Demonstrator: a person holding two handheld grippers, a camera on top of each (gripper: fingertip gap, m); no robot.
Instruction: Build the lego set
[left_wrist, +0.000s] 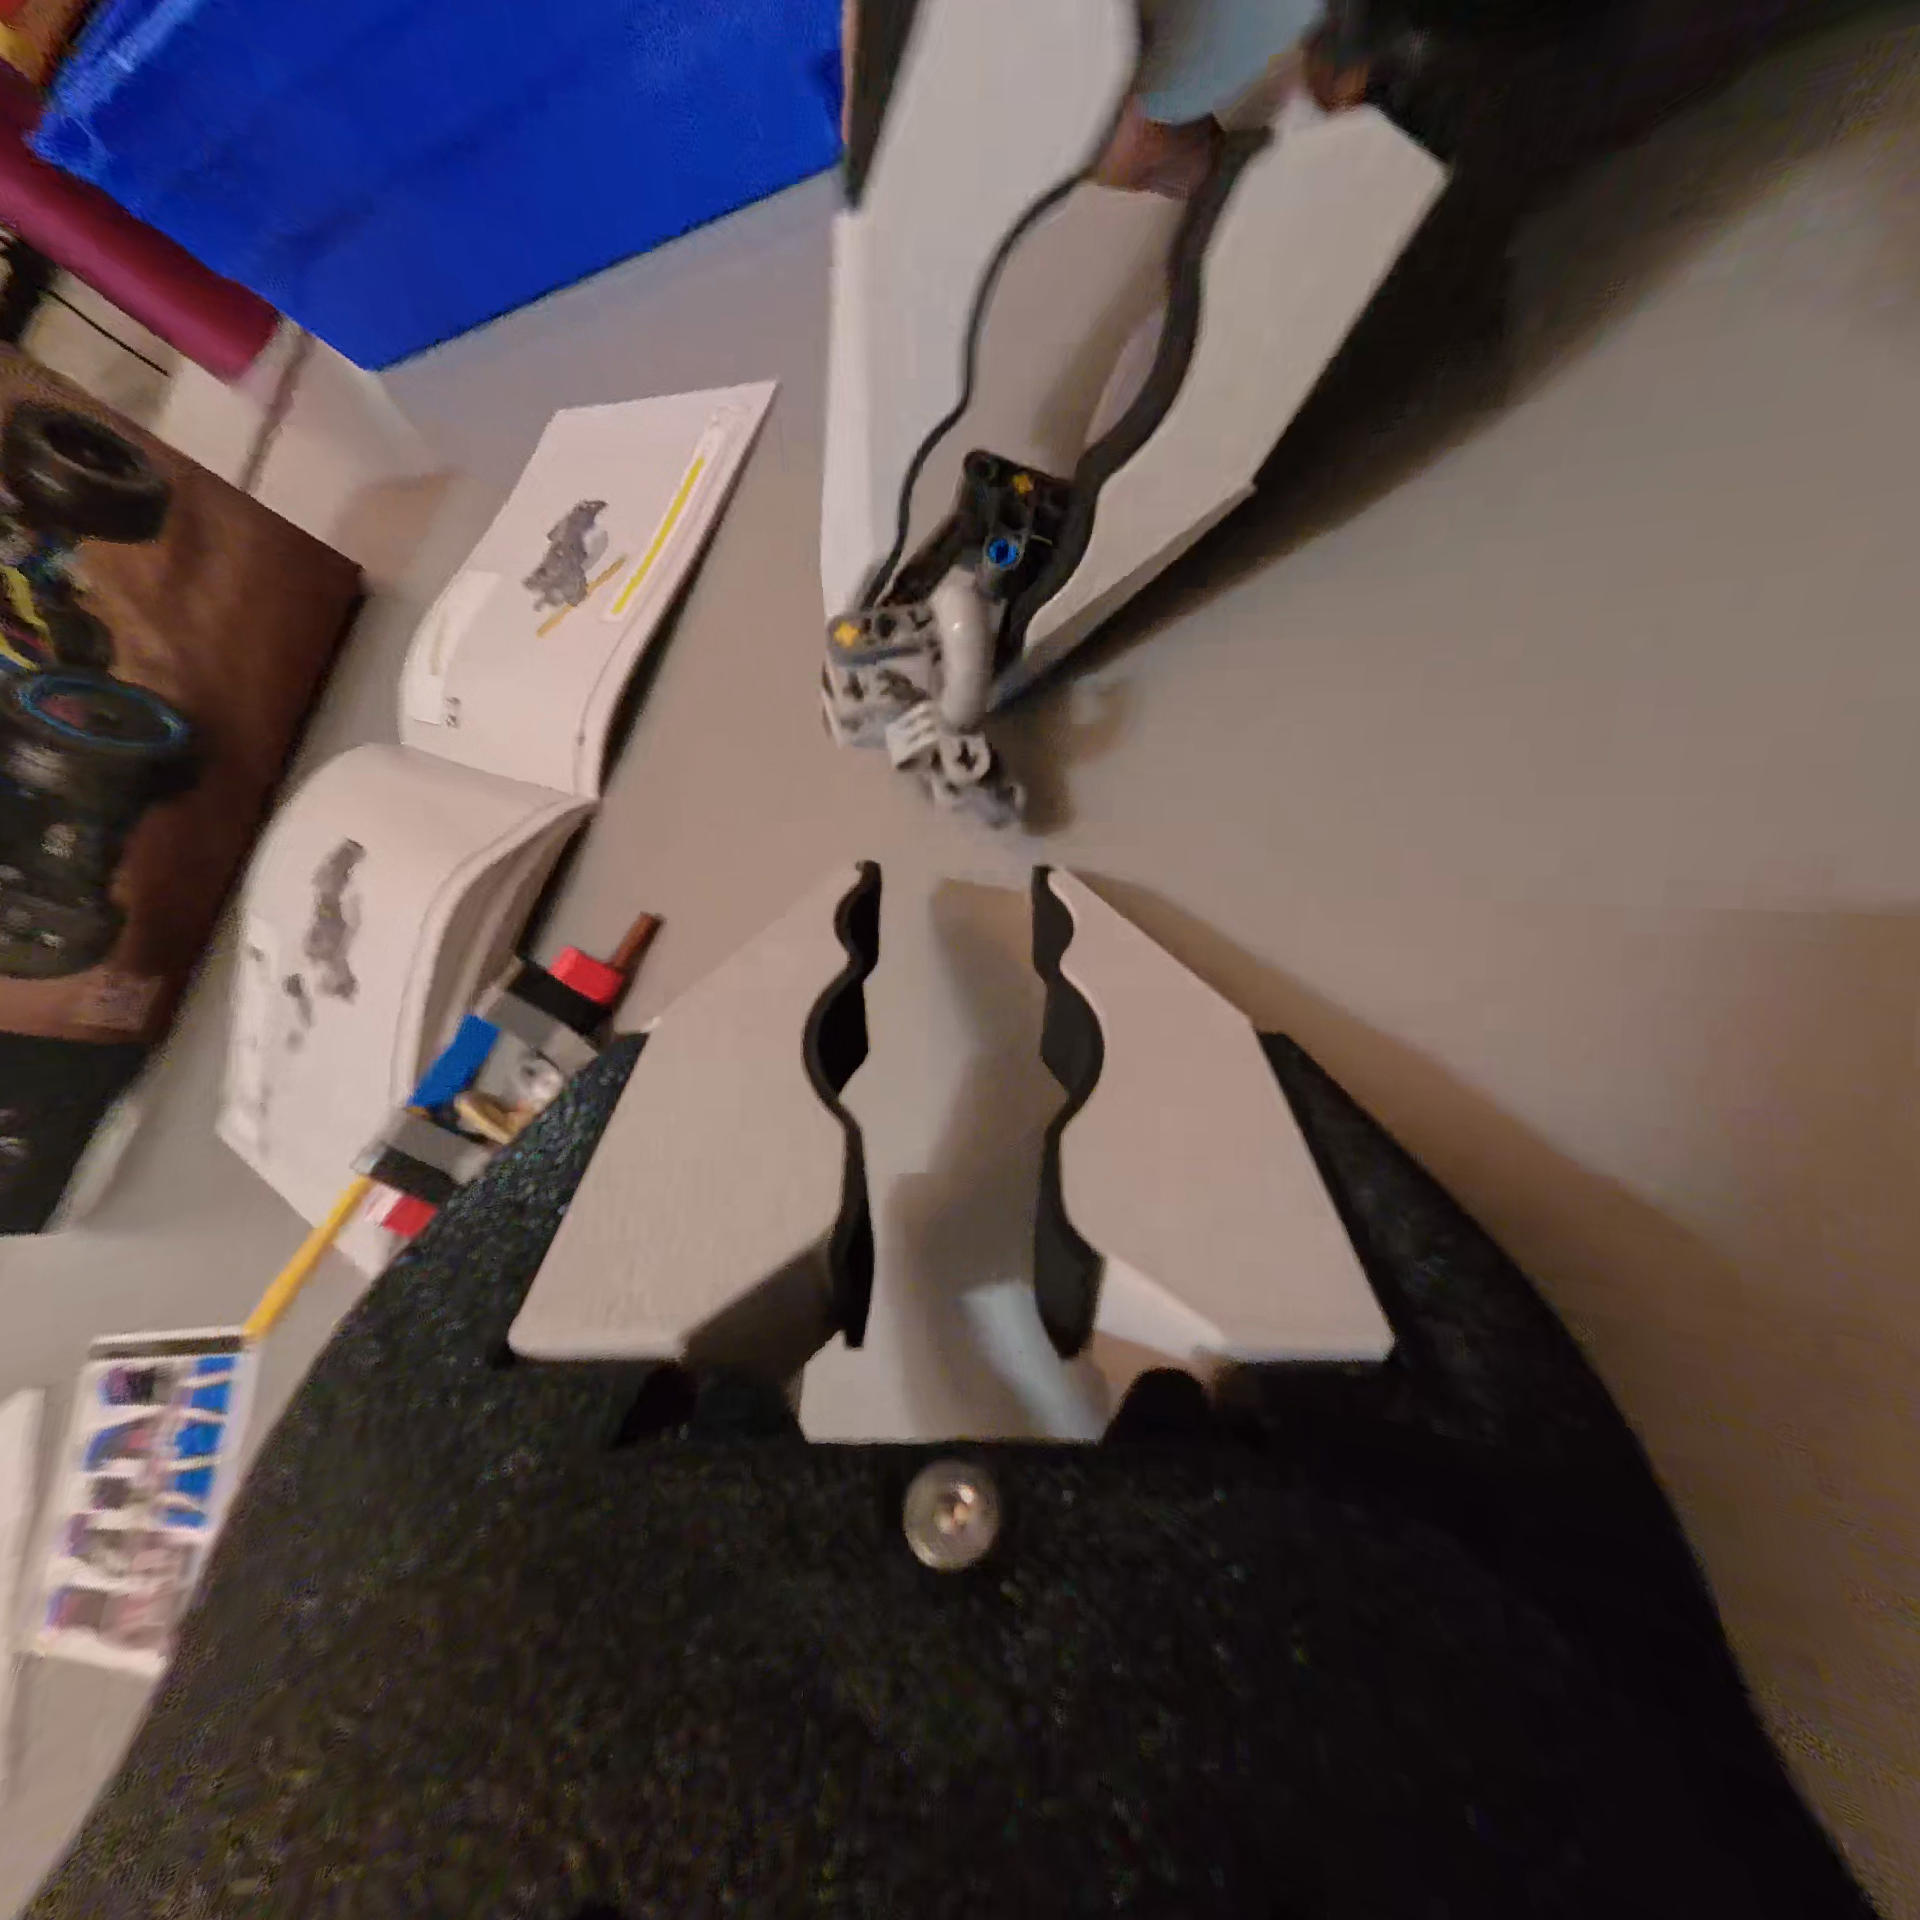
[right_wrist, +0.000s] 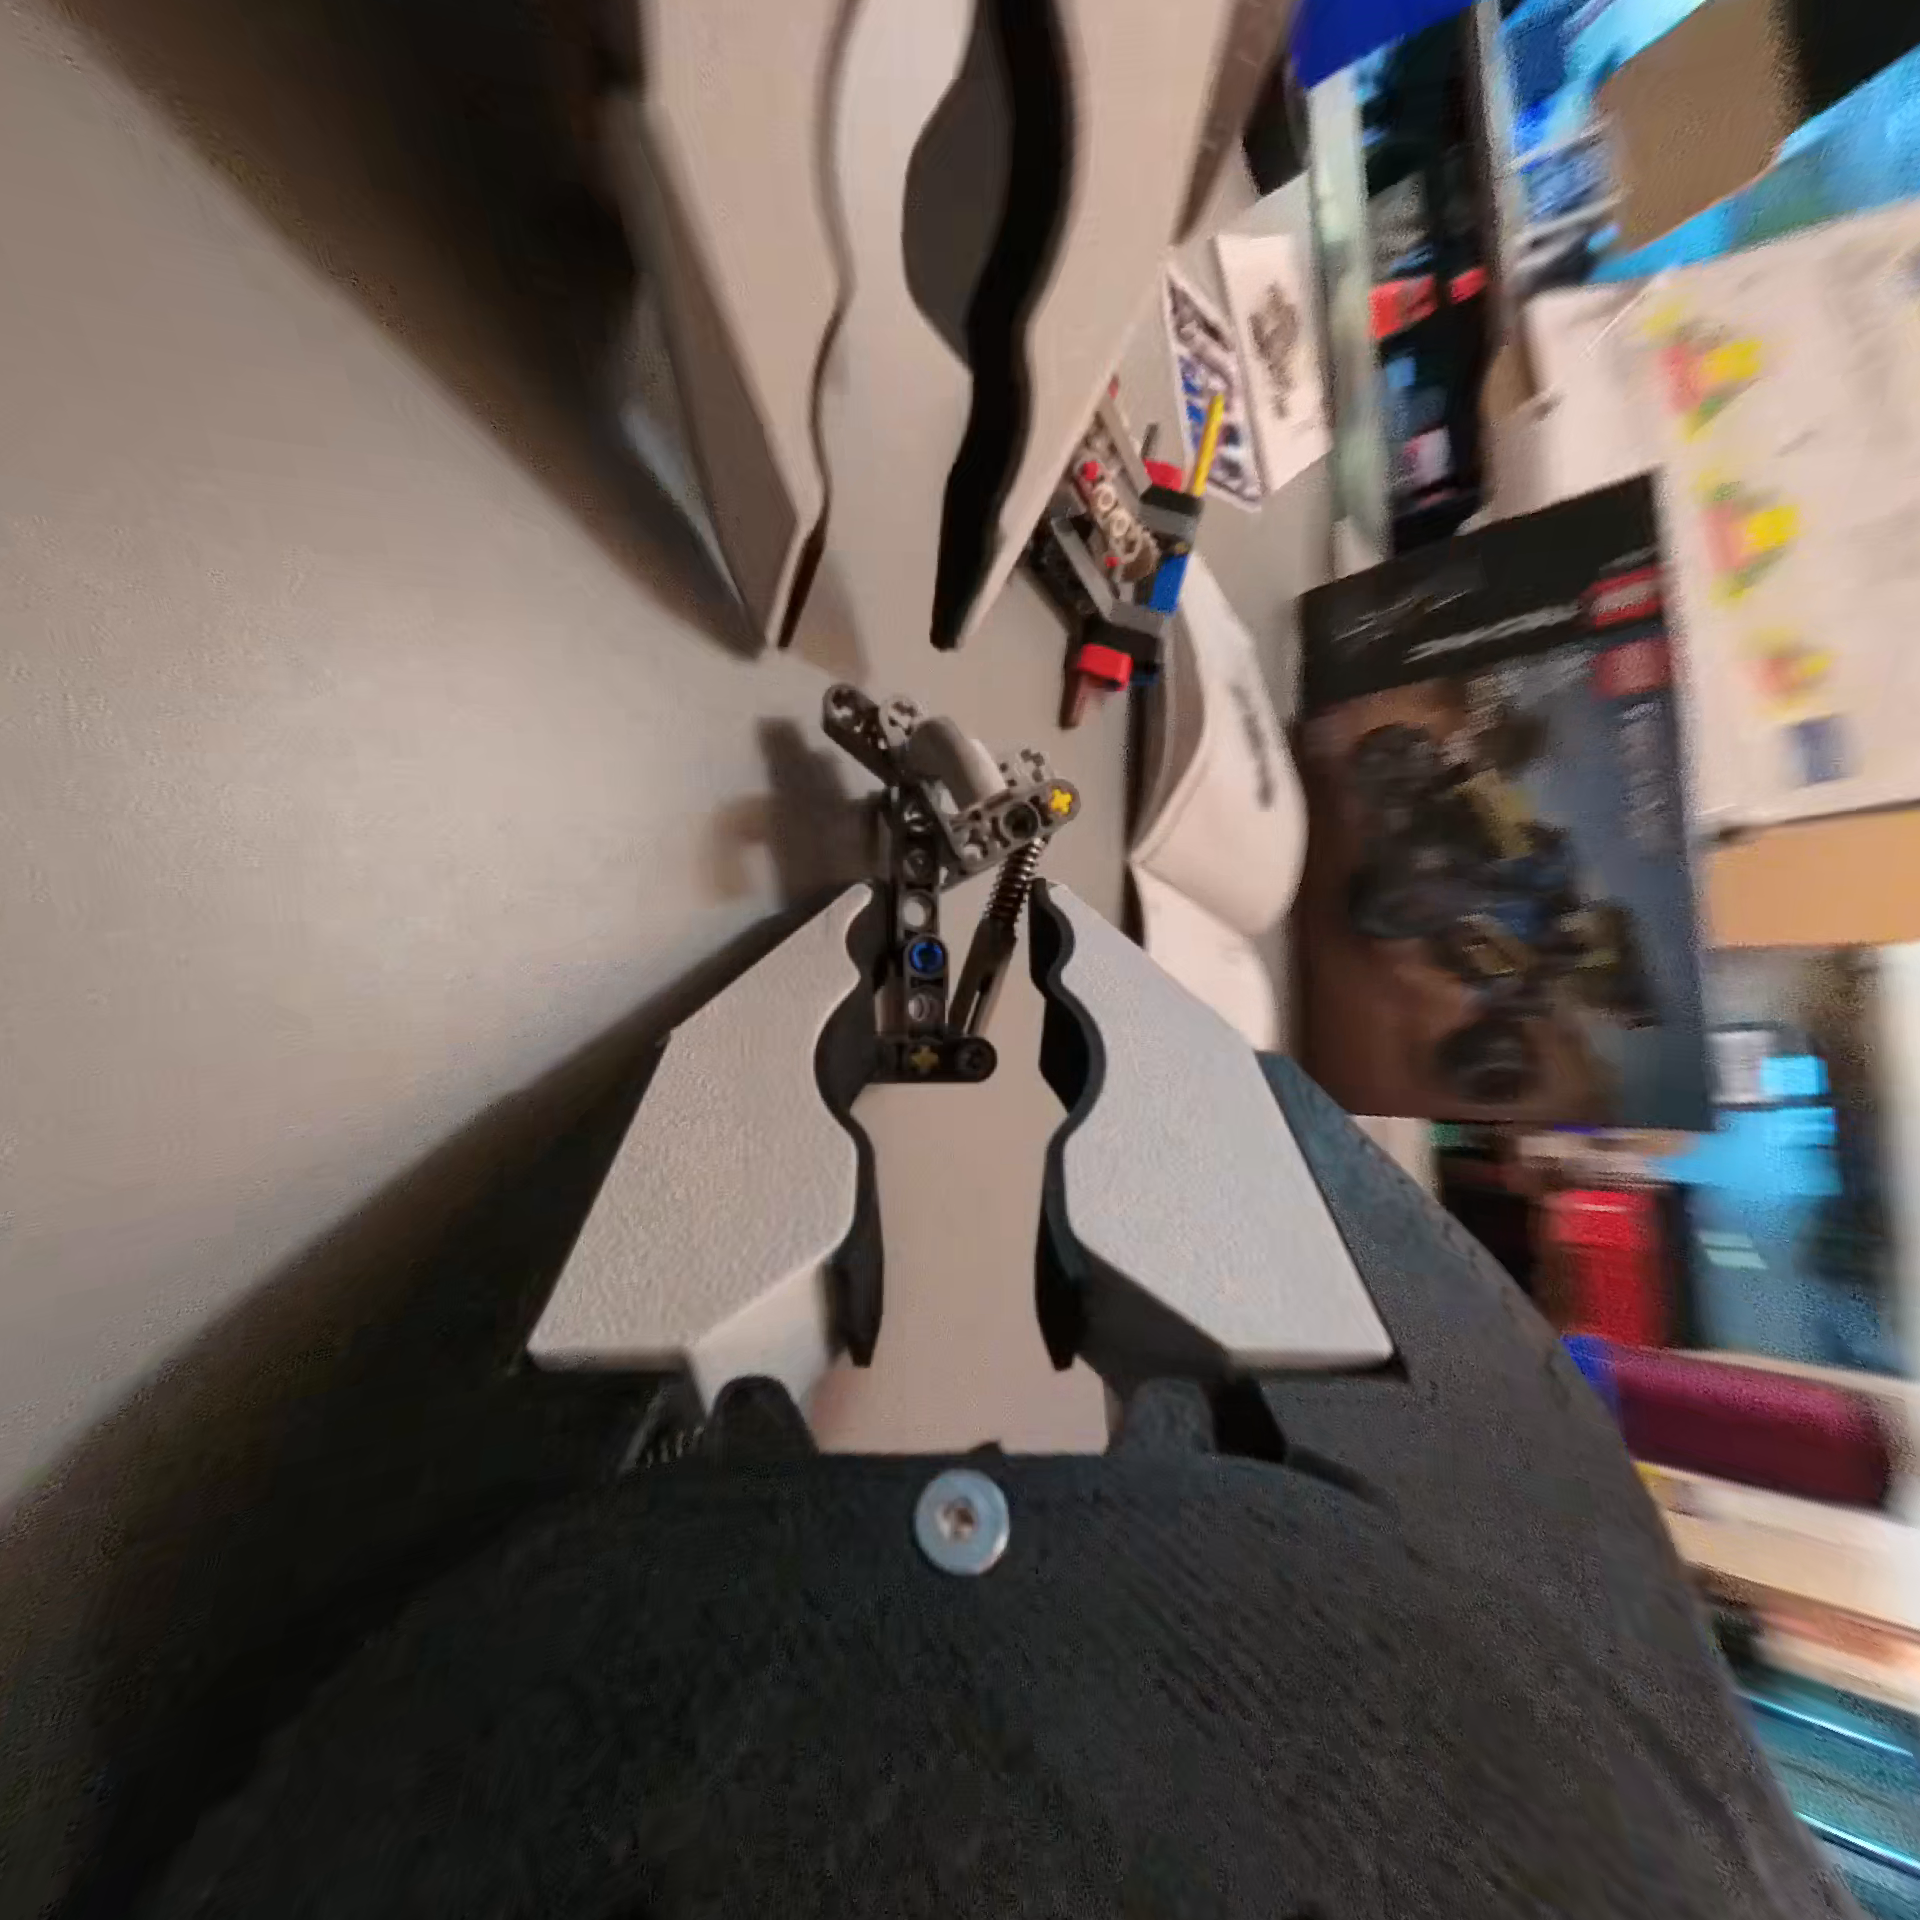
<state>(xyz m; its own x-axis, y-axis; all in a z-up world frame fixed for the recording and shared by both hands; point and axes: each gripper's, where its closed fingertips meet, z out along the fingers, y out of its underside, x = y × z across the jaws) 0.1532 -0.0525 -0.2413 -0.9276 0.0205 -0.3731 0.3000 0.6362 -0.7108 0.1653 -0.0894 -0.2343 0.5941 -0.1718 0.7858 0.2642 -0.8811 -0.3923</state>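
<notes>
A small grey and black lego assembly with a spring strut, a blue pin and yellow pins sits between the fingers of my right gripper, which is shut on it. In the left wrist view the same assembly hangs from the right gripper, with its lower end at the grey table. My left gripper is open and empty, a short way in front of the assembly and pointing at it. It shows from the front in the right wrist view.
An open instruction booklet lies to the left. Beside it is a second lego build of red, blue and grey bricks with a yellow rod. The set's box, a sticker sheet and a blue bin are farther left. There is about 5 cm between the tips of the two grippers.
</notes>
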